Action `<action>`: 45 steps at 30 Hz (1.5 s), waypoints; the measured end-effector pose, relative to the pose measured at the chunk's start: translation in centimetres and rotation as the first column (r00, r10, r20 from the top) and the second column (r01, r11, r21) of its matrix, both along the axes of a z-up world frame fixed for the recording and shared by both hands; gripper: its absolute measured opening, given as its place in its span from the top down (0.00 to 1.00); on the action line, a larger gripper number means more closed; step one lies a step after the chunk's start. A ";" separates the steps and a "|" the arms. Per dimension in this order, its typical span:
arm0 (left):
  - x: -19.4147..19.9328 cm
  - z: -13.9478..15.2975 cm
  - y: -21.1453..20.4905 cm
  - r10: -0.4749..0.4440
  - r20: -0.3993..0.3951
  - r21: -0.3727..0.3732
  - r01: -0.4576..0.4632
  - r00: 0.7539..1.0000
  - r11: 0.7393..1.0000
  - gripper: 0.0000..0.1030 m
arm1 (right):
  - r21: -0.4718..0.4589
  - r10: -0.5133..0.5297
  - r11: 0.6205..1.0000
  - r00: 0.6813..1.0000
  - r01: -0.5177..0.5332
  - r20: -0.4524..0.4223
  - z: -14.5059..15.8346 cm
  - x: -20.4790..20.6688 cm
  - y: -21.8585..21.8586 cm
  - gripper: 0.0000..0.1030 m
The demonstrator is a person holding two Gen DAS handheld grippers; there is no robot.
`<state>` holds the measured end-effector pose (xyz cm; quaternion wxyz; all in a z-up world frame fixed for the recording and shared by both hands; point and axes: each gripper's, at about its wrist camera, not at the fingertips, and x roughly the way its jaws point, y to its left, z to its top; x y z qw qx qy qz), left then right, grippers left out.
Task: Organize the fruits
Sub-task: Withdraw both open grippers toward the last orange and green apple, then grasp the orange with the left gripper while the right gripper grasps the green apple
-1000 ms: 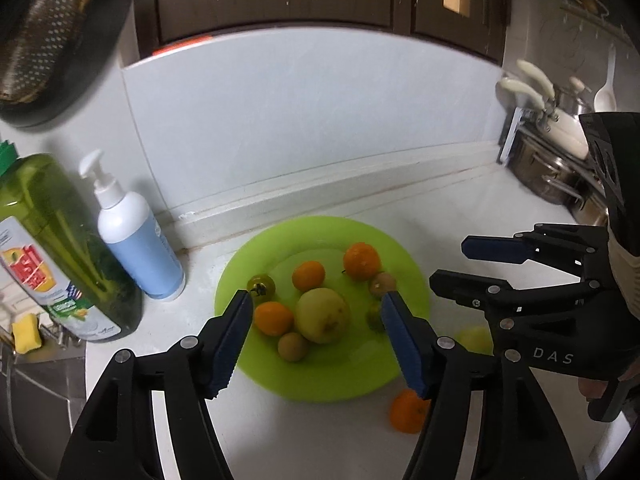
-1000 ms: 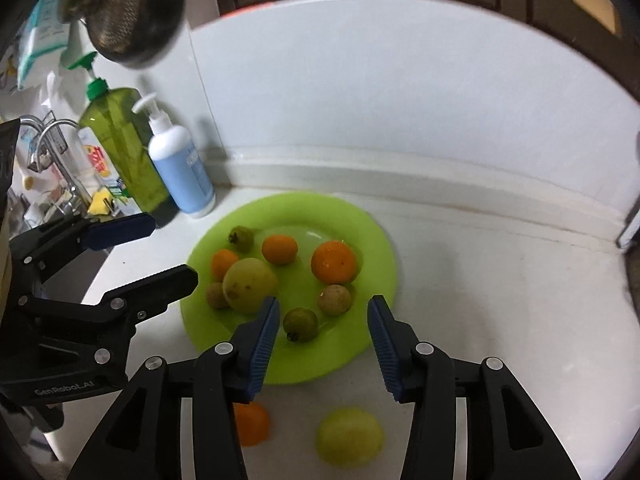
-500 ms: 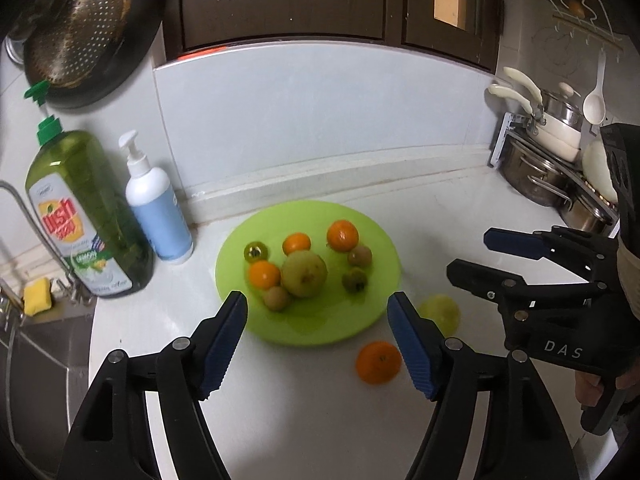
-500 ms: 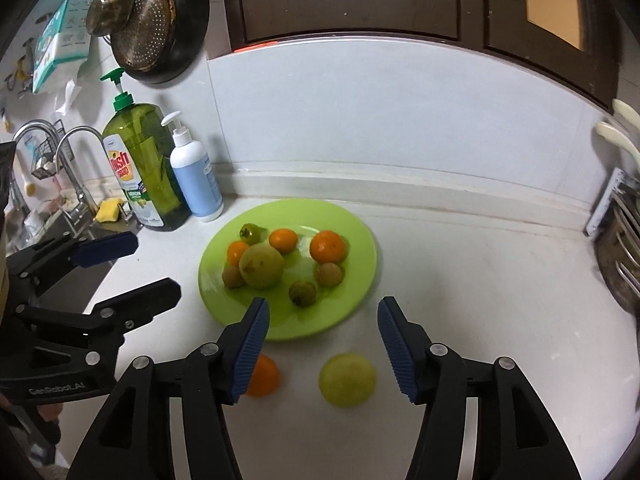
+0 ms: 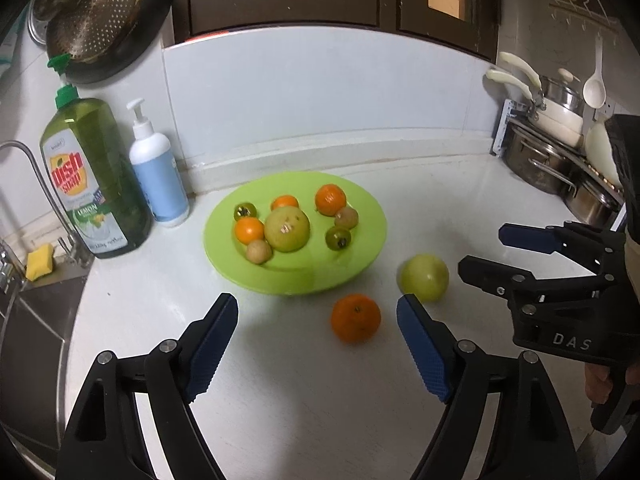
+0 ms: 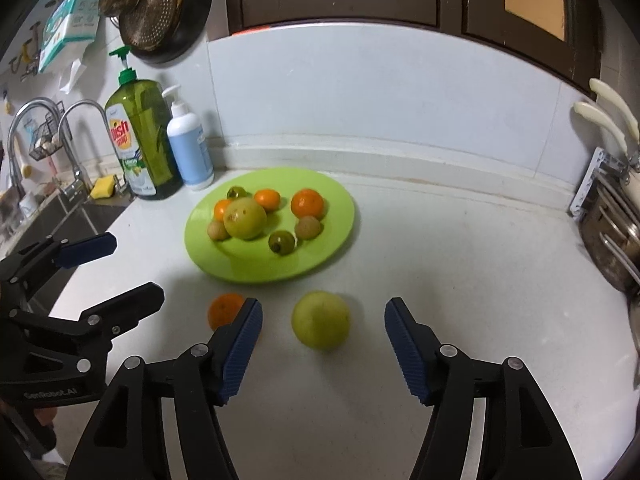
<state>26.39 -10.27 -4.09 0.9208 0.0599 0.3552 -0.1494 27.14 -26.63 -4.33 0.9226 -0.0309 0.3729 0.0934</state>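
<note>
Beside the plate (image 6: 340,236): orange (image 5: 355,318), apple (image 6: 321,319) (both untouched).

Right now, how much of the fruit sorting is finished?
Most looks done: seven fruits sit on the green plate. Nothing is in hand; the left claw and right claw are both open and empty. Left on the counter: one orange and one green fruit, which lies between the right claw's fingers.

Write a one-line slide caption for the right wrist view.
Open right gripper lined up on a loose green fruit, an orange beside it, before the green plate of fruit.
</note>
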 end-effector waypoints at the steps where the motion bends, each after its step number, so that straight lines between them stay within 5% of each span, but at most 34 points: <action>1: -0.1 -0.4 -0.1 0.002 -0.005 -0.001 -0.002 1.000 1.000 0.21 | -0.001 0.004 1.000 1.000 -0.004 -0.007 -0.4 0.0 -0.1 0.37; 20: 2.7 -5.9 -2.4 -0.039 -0.132 0.010 0.040 0.990 0.999 0.31 | -0.029 0.096 0.995 0.991 -0.099 -0.089 -5.2 2.8 -0.1 0.37; 35: 4.5 -6.8 -3.2 -0.066 -0.180 -0.015 0.064 0.981 0.998 0.47 | -0.021 0.110 0.993 0.989 -0.113 -0.102 -6.1 4.0 -0.4 0.40; 45: 4.8 -6.6 -3.6 -0.090 -0.178 -0.023 0.088 0.980 0.996 0.59 | 0.010 0.125 0.992 0.983 -0.124 -0.132 -6.6 4.7 0.0 0.51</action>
